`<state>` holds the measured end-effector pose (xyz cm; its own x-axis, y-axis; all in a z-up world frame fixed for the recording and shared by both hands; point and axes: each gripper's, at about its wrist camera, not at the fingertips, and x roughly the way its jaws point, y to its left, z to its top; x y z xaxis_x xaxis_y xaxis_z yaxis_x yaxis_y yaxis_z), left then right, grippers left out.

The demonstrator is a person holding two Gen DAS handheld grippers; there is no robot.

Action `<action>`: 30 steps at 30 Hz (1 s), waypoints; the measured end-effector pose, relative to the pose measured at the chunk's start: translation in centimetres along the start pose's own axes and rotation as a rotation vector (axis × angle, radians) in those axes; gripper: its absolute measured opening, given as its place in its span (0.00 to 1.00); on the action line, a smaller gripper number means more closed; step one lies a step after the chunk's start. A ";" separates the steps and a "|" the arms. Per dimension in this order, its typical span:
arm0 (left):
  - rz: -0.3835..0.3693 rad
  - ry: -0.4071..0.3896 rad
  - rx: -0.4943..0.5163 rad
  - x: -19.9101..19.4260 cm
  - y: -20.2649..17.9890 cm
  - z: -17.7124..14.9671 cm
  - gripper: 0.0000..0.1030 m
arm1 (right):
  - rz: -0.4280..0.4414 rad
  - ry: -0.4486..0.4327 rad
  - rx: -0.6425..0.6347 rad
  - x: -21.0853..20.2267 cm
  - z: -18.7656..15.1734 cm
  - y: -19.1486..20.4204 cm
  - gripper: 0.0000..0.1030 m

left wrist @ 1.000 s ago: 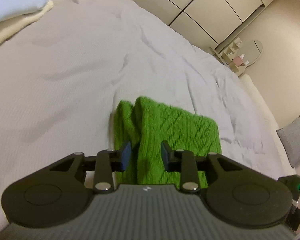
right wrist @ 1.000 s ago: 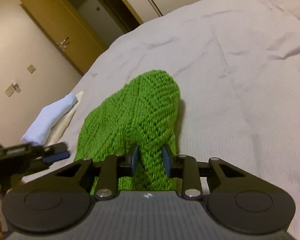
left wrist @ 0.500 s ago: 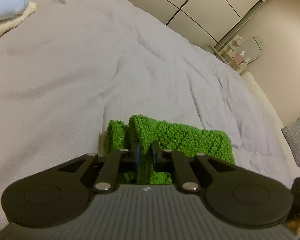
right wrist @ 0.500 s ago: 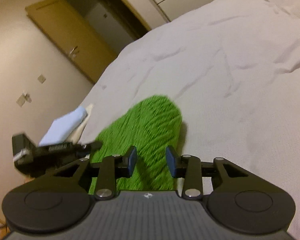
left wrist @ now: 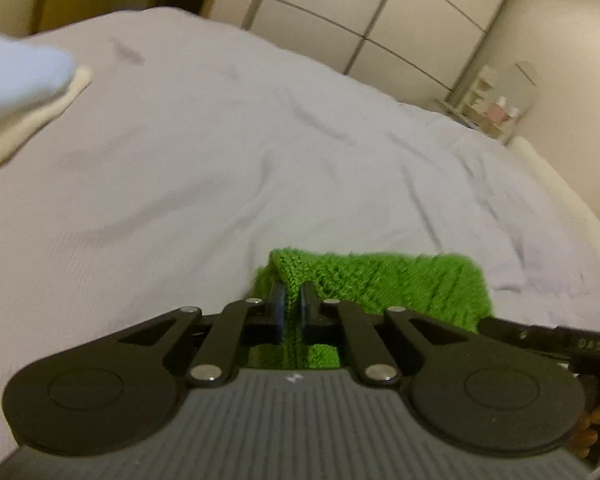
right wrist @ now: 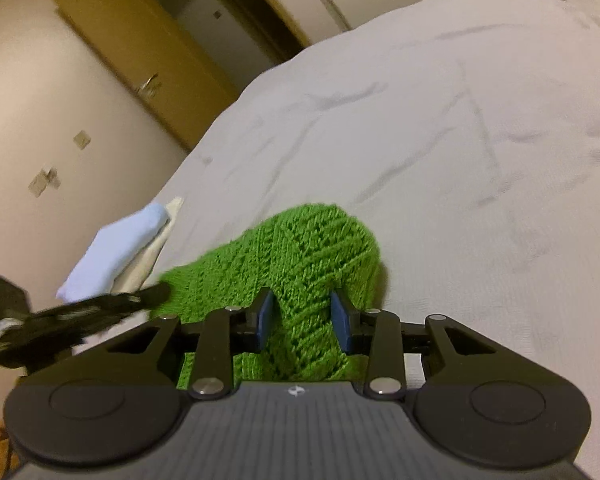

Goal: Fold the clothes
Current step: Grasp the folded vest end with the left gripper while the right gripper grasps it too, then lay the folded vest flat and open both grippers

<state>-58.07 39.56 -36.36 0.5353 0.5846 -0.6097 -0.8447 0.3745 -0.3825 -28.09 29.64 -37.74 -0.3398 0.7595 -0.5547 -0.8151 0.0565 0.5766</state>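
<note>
A folded green knit garment lies on the white bed. My left gripper is shut on a raised fold at the garment's left end. In the right wrist view the same green knit bulges up between the fingers of my right gripper. Its jaws stand apart on either side of the fabric and do not pinch it. The left gripper's black body shows at the left of that view.
A folded light blue cloth lies on a cream one near the bed's left edge. White wardrobe doors, a small shelf with a mirror and a wooden door stand beyond the bed.
My left gripper has shut on the garment's fold and lifted it. My right gripper has opened wider around the other end. Both cameras have tilted up from the bed.
</note>
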 end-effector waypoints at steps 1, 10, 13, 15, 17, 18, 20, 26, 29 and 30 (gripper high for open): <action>0.001 -0.008 -0.013 -0.2 0.4 -0.4 0.05 | -0.002 0.012 -0.007 0.5 0.0 0.1 0.35; 0.046 0.037 0.061 2.0 0.2 0.0 0.08 | -0.042 0.072 -0.035 2.3 -0.1 0.6 0.35; 0.039 0.036 0.095 2.6 -0.3 0.3 0.08 | -0.073 0.054 -0.043 1.0 -0.4 0.9 0.37; 0.045 0.052 0.097 3.2 -0.2 0.2 0.12 | -0.092 0.048 -0.035 0.8 -0.7 0.7 0.41; 0.058 0.067 0.080 3.2 0.1 0.1 0.15 | -0.098 0.049 -0.019 0.5 -0.9 0.5 0.47; 0.059 0.064 0.068 2.4 0.2 0.2 0.17 | -0.096 0.046 -0.011 0.3 -0.9 0.6 0.47; 0.052 0.066 0.020 0.3 0.4 0.1 0.19 | -0.086 0.031 -0.026 -0.7 -1.1 1.0 0.45; -0.016 0.075 0.006 -7.3 -1.6 -3.4 0.18 | -0.034 -0.023 -0.064 -6.6 -4.3 1.6 0.45; -0.046 0.102 0.070 -9.7 -4.0 -6.1 0.18 | 0.006 -0.052 -0.079 -9.7 -7.0 2.0 0.39; -0.046 0.116 0.102 -10.1 -5.0 -7.2 0.18 | 0.012 -0.053 -0.096 -10.5 -8.0 2.4 0.39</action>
<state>-59.25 26.60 -33.27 0.5642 0.4805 -0.6715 -0.8112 0.4738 -0.3426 -30.24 16.62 -35.33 -0.3264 0.7928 -0.5146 -0.8532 -0.0128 0.5215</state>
